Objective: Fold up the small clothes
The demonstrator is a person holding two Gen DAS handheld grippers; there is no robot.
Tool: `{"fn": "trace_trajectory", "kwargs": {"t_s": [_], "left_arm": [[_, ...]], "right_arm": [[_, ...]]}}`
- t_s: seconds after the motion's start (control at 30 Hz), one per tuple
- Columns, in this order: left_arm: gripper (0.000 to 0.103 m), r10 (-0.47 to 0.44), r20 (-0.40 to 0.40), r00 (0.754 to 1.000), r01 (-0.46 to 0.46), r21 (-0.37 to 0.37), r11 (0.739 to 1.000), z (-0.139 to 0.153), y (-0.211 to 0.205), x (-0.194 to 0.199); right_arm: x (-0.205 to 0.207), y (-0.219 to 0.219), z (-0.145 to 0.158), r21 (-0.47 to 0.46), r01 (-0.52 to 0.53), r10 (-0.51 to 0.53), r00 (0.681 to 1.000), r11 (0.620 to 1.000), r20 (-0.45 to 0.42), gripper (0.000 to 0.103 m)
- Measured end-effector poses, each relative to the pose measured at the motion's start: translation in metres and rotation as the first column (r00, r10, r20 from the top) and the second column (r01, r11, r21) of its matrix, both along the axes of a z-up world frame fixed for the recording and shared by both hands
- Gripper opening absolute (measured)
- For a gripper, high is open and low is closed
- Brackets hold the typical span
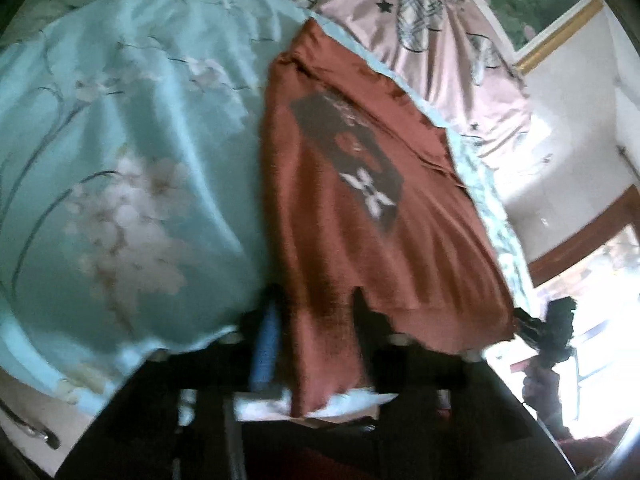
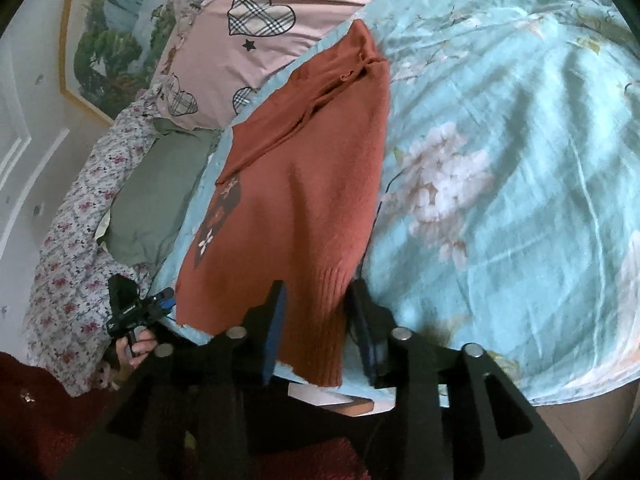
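Observation:
A rust-red knit sweater (image 1: 320,240) (image 2: 304,184) with a dark printed patch lies lengthwise on a light blue floral quilt (image 1: 140,120) (image 2: 500,160). Its ribbed hem hangs over the near edge of the bed. My left gripper (image 1: 318,300) straddles one part of the hem; the cloth drapes loosely between the blue pad (image 1: 266,352) and the other finger, and the jaws stand apart. My right gripper (image 2: 318,292) straddles the ribbed hem the same way, with a gap beside the cloth. Each gripper also shows in the other's view, at a hem corner (image 1: 552,324) (image 2: 136,312).
A pink cover with plaid hearts (image 2: 260,16) lies beyond the sweater. A green pillow (image 2: 160,192) and a flowered sheet (image 2: 68,248) lie at the left, with a framed landscape picture (image 2: 112,40) on the wall. A hand (image 2: 132,348) holds the left gripper. A bright window (image 1: 600,300) is at the right.

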State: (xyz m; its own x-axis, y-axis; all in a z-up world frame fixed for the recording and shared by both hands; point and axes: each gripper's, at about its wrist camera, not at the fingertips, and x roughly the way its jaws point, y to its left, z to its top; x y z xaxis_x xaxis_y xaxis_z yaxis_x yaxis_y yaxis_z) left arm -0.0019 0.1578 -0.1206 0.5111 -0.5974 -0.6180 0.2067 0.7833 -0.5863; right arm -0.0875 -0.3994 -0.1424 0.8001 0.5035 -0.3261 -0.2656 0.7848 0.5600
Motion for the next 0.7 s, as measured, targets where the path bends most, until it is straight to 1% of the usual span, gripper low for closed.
{"fn": "trace_trajectory", "kwargs": {"t_s": [0.03,0.07,0.1,0.13,0.17,0.2,0.23,0.27,0.37,0.47,0.57,0.7], "left_arm": [[0.058,-0.016,0.007,1.0,0.016,0.007,1.0,0.002,-0.004,0.0],[0.063,-0.031,0.013,0.999,0.031,0.023,0.999,0.002,-0.009,0.0],[0.062,-0.045,0.02,0.999,0.044,0.043,0.998,0.003,-0.014,0.0],[0.061,-0.058,0.034,0.998,0.055,0.078,0.995,0.004,-0.02,0.0],[0.051,-0.071,0.052,0.996,0.064,0.117,0.991,0.005,-0.027,-0.001],[0.04,-0.08,0.064,0.995,0.071,0.143,0.987,0.006,-0.031,-0.001],[0.018,-0.085,0.064,0.994,0.072,0.176,0.982,0.005,-0.035,-0.001],[0.015,-0.078,0.063,0.995,0.065,0.185,0.98,0.004,-0.034,-0.001],[0.009,-0.059,0.06,0.996,0.05,0.134,0.99,0.006,-0.023,-0.003],[0.009,-0.044,0.085,0.995,0.034,0.113,0.993,0.016,-0.018,-0.007],[0.008,-0.043,0.122,0.992,0.03,0.105,0.994,0.03,-0.023,-0.007],[0.008,-0.025,0.158,0.987,0.015,0.062,0.998,0.047,-0.027,0.002]], "right_arm": [[0.002,0.002,-0.001,0.011,-0.011,0.011,1.0,1.0,-0.003,0.037],[0.004,0.004,-0.002,0.015,-0.021,0.021,1.0,1.0,-0.002,0.037],[0.006,0.007,-0.001,0.009,-0.03,0.03,1.0,1.0,0.002,0.036],[0.007,0.009,0.0,0.007,-0.037,0.037,0.999,0.999,0.005,0.027],[0.008,0.011,0.001,0.005,-0.05,0.05,0.999,0.999,0.003,0.012],[0.009,0.012,0.002,-0.003,-0.053,0.053,0.999,0.999,0.003,0.012],[0.008,0.013,0.004,-0.009,-0.056,0.056,0.998,0.998,0.01,0.012],[0.007,0.014,0.007,-0.009,-0.062,0.062,0.998,0.998,0.025,0.012],[0.004,0.015,0.02,-0.004,-0.07,0.071,0.995,0.998,0.074,0.012],[0.005,0.015,0.037,0.0,-0.081,0.08,0.988,0.997,0.131,0.012],[0.009,0.016,0.052,-0.002,-0.082,0.081,0.982,0.997,0.171,0.012],[0.018,0.009,0.066,0.045,-0.067,0.055,0.973,0.997,0.224,0.012]]}}
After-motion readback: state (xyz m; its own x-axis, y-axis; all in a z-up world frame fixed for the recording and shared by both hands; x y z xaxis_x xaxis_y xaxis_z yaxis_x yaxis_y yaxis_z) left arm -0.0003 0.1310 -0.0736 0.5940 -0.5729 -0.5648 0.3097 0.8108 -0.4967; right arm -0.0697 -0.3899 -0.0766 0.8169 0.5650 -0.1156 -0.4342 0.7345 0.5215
